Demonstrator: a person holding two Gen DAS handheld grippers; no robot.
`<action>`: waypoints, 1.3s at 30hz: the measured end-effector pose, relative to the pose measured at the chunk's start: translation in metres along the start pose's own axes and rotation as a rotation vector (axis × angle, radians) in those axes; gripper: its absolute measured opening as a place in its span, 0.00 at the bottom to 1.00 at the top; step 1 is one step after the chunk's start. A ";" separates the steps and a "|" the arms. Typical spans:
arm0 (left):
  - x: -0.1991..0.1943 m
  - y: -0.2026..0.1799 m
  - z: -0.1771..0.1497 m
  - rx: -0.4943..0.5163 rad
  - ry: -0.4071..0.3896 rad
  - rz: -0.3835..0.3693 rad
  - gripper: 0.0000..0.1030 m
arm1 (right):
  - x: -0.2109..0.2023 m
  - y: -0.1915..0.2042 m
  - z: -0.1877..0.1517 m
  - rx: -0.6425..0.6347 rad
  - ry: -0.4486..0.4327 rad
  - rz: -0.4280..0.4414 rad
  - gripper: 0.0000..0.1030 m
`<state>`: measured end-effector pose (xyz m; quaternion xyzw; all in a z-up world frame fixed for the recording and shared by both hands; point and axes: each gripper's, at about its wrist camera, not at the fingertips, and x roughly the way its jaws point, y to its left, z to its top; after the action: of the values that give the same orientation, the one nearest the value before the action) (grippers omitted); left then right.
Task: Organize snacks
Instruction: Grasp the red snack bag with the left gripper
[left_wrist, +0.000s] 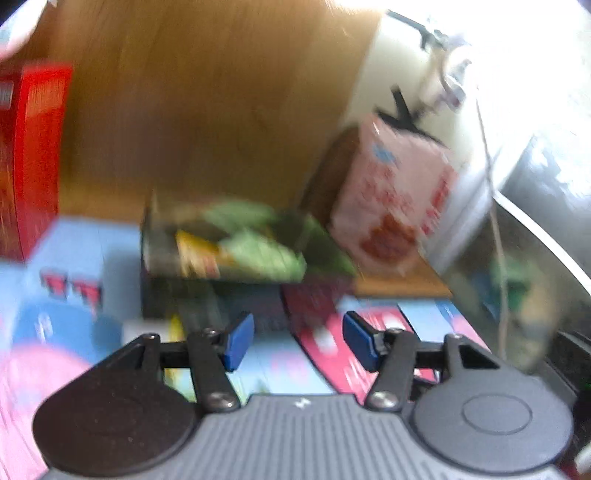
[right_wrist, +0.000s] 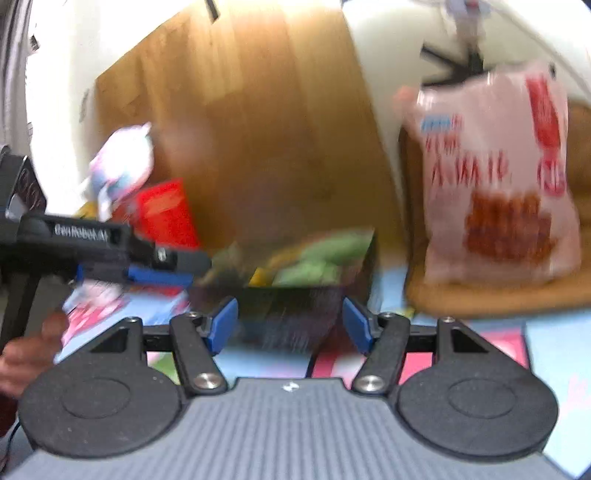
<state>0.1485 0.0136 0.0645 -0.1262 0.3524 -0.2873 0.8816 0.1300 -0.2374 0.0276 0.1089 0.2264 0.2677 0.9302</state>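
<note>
Snacks sit in and around a dark open-topped box (left_wrist: 207, 291) on a colourful cartoon-printed mat (left_wrist: 284, 369), but both views are smeared by motion blur, so no packet lettering can be read. Inside the box lie green packets (left_wrist: 266, 251) and a yellow one (left_wrist: 197, 251), their outlines too soft to count. In the left wrist view a red box (left_wrist: 33, 158) stands upright at the far left, cut off by the frame edge, and a pale pink bag (left_wrist: 391, 199) printed with red leans upright to the right of the dark box, against a wooden panel (left_wrist: 207, 110). A shiny metallic surface (left_wrist: 535, 229) fills the right edge, its nature unclear. The left gripper (left_wrist: 298, 341) hangs low over the mat just in front of the dark box, its blue pads (left_wrist: 240, 341) apart with nothing between them. The right wrist view shows what the other does not: the left gripper seen from the side at the left, a hand (right_wrist: 26, 354) beneath it, and a pink and white packet (right_wrist: 122, 166) above the red box. There the pink bag rests on a wooden surface (right_wrist: 498, 299) beside the mat, clear of the dark box. The right gripper (right_wrist: 290, 323) also has its pads spread, empty, flanking the near wall of the dark box; whether they touch it cannot be told. Open mat lies between the dark box and the wooden surface.
</note>
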 end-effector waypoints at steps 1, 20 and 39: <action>-0.002 0.000 -0.011 -0.009 0.031 -0.029 0.53 | -0.006 -0.001 -0.009 0.014 0.035 0.026 0.64; -0.068 0.019 -0.116 -0.210 0.146 -0.106 0.51 | -0.043 0.053 -0.073 0.069 0.242 0.209 0.40; -0.058 0.029 -0.137 -0.313 0.147 -0.156 0.30 | -0.037 0.032 -0.079 0.446 0.286 0.389 0.13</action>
<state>0.0317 0.0692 -0.0143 -0.2675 0.4452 -0.3051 0.7982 0.0502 -0.2245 -0.0180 0.3122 0.3826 0.3966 0.7738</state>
